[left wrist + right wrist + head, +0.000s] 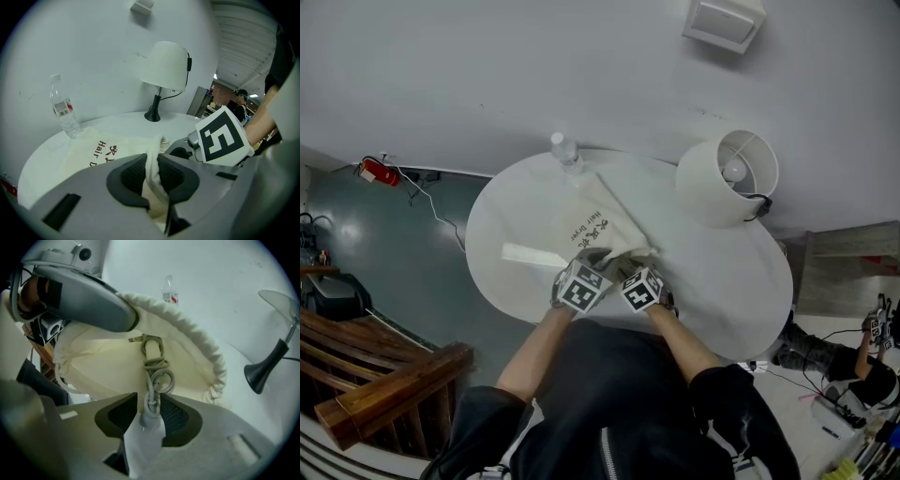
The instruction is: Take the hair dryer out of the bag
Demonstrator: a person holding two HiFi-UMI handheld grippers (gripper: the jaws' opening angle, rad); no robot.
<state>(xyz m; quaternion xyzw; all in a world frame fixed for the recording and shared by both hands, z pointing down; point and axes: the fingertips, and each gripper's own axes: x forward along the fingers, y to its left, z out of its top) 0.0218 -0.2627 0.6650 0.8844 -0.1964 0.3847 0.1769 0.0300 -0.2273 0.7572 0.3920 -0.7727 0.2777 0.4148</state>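
A cream drawstring bag printed "Hair Dryer" lies on the round white table. My left gripper is shut on the cloth of the bag's mouth rim and holds it up. In the right gripper view I look into the open bag. A grey coiled cord with its plug lies there, leading to a pale part of the hair dryer deeper inside. My right gripper is open at the mouth, with the plug end of the cord between its jaws and small gaps on each side. Both grippers sit side by side at the bag's near end.
A water bottle stands at the table's far edge behind the bag. A white-shaded lamp stands at the right rear. A flat white slip lies left of the bag. A wooden bench is on the floor at left.
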